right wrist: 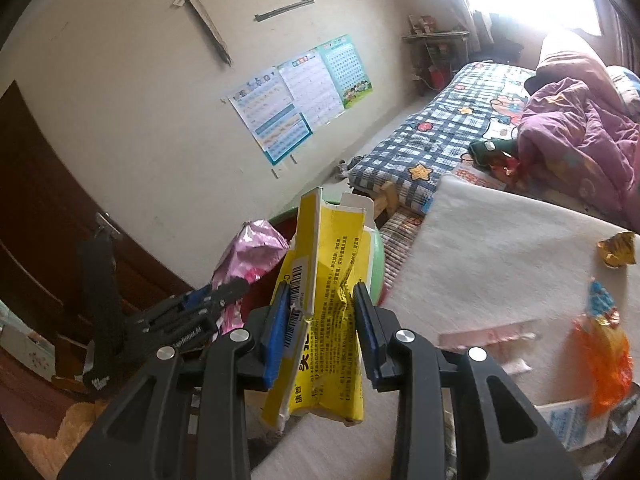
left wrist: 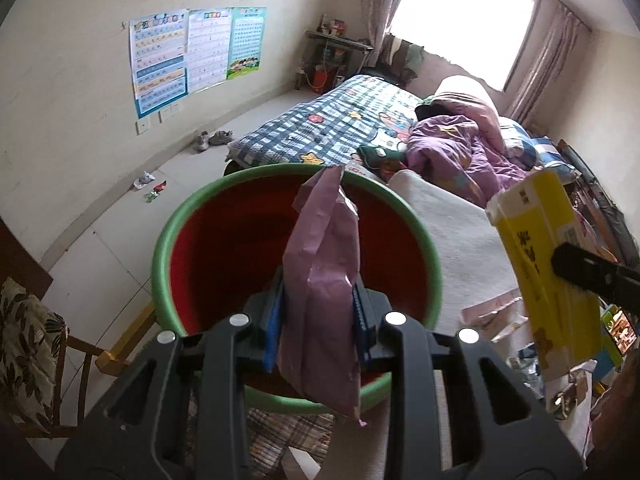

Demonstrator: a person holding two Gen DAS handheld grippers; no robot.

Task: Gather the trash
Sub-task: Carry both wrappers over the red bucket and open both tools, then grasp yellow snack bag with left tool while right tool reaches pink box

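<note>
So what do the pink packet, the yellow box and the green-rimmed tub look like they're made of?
Pink packet: thin plastic or foil film; it creases, and its face shines metallic in the right wrist view. Yellow box: printed cardboard, glossy outside, torn and crushed, with pale board showing at the edges. Tub: probably moulded plastic, with a smooth green rim and a red inside.

left wrist view: close above the green-rimmed basin, angled down, facing the bed beyond it | right wrist view: beside the basin, angled down, facing the same bed | shared: basin, bed, wall posters, both grippers' held trash
</note>
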